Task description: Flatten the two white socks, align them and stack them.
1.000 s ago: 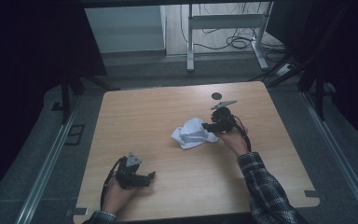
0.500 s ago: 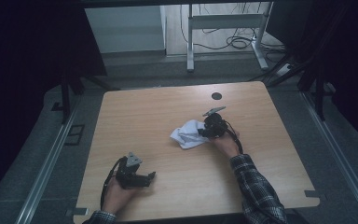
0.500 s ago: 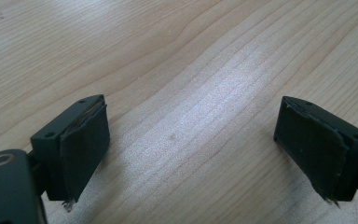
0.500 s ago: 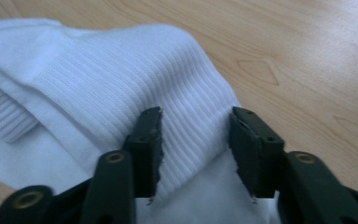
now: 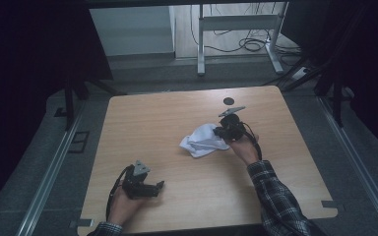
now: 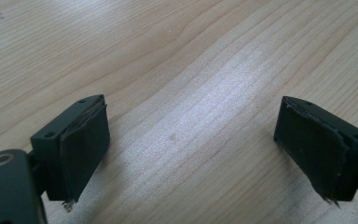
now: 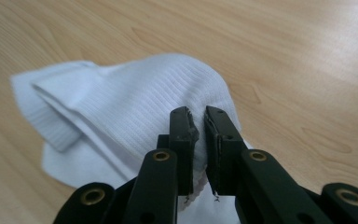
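White sock (image 5: 203,141) on wooden table (image 5: 157,123)

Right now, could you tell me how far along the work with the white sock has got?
Done: the right gripper has shut on a fold of the white ribbed sock, which lies crumpled mid-table. In hand: that pinch. Left: whatever follows with the sock, and the left gripper sits open over bare wooden table near the front edge, holding nothing.
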Tool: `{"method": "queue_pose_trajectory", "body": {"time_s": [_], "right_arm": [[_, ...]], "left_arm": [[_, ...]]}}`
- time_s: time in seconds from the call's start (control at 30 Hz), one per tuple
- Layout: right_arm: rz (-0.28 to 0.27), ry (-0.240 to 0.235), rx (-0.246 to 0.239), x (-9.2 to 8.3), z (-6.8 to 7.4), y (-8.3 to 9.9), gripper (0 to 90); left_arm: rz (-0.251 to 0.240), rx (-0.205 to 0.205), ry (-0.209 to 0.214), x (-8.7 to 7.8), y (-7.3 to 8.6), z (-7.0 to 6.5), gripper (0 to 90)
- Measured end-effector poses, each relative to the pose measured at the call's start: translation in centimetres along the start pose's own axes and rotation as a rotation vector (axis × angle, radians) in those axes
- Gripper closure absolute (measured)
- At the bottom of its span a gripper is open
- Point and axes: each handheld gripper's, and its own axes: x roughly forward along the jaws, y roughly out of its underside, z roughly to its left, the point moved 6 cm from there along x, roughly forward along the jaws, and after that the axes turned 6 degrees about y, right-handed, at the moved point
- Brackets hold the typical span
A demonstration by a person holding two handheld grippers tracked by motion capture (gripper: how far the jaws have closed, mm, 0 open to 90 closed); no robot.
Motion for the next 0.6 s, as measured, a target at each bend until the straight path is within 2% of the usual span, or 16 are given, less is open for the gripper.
{"method": "queue_pose_trajectory", "body": {"time_s": [0.1,0.13,0.37,0.6], "right_arm": [[-0.024,-0.009,-0.009,-2.0,0.2,-1.2,82.0],[-0.024,-0.009,-0.009,-2.0,0.2,-1.2,82.0],[-0.070,-0.003,-0.036,-5.3,0.7,-3.5,82.4],[-0.127,-0.023,-0.049,-7.8,1.8,-5.8,82.6]], "left_arm": [[0.000,0.001,0.000,0.0,0.0,0.0,10.3],[0.000,0.001,0.000,0.0,0.0,0.0,10.3],[0.000,-0.002,-0.001,0.0,0.0,0.0,10.2],[0.000,-0.001,-0.003,0.0,0.0,0.0,10.2]]}}
